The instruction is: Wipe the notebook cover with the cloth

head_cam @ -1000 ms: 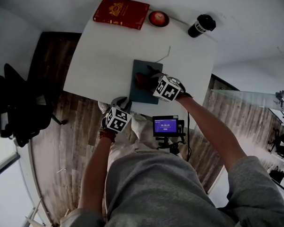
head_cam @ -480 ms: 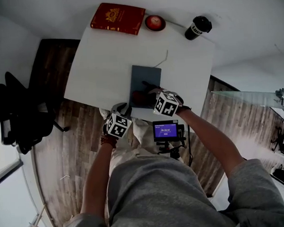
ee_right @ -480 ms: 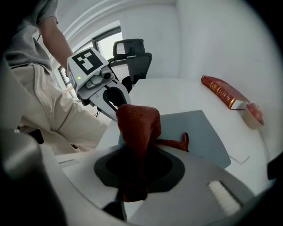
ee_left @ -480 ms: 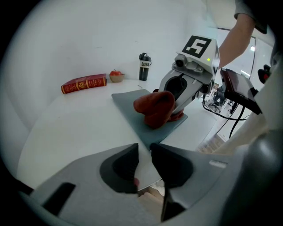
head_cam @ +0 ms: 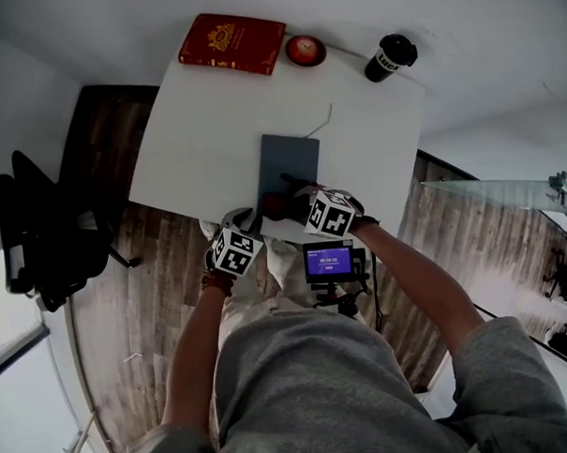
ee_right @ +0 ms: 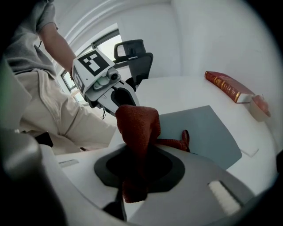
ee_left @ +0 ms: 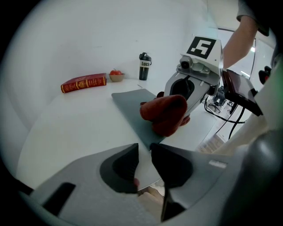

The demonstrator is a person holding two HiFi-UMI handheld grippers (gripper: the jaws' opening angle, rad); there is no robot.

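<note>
A grey notebook (head_cam: 290, 162) lies flat on the white table (head_cam: 204, 130). My right gripper (head_cam: 297, 204) is shut on a rust-red cloth (head_cam: 278, 205) that rests on the notebook's near end. In the right gripper view the cloth (ee_right: 137, 126) sticks up out of my right gripper (ee_right: 137, 164), with the notebook (ee_right: 201, 128) beyond it. My left gripper (head_cam: 238, 225) hovers at the table's front edge, left of the notebook. Its jaws (ee_left: 143, 154) stand a narrow gap apart with nothing between them. From there I see the cloth (ee_left: 166, 114) on the notebook (ee_left: 132, 103).
A red book (head_cam: 233, 43), a small bowl with a red fruit (head_cam: 304, 51) and a black cup (head_cam: 389, 57) line the table's far edge. A black chair (head_cam: 40, 231) stands on the left. A small screen on a stand (head_cam: 329, 261) sits just below the table's near edge.
My right gripper has drawn the cloth from the middle of the notebook back to its near end. The left gripper has barely moved.
</note>
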